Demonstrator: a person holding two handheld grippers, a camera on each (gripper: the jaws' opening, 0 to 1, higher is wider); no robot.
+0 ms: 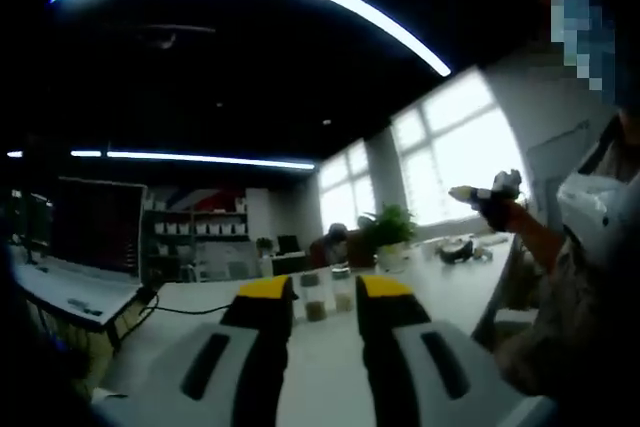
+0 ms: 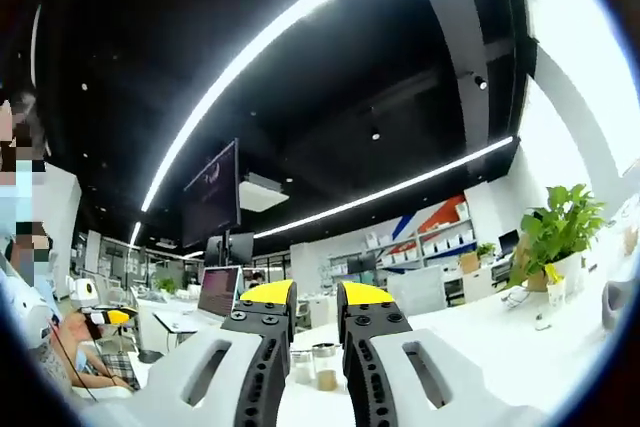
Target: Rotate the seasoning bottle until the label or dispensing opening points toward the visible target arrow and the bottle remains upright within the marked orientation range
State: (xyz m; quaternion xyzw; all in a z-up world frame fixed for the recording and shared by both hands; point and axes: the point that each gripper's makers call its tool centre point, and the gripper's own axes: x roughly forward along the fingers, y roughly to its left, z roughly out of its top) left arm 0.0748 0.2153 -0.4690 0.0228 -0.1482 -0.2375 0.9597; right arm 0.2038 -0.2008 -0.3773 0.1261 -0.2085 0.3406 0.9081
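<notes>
While upright, clear seasoning bottle (image 1: 316,303).

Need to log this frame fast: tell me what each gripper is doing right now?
Left gripper: open, holding nothing, jars on the table beyond.
Right gripper: open, holding nothing, jars seen beyond the gap.

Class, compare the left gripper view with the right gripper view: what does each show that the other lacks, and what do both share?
Left gripper view alone: the right gripper raised in a person's hand before bright windows. Right gripper view alone: a hanging ceiling screen and an open laptop. Both share: small seasoning bottles between open jaws, a potted plant and the white table.
</notes>
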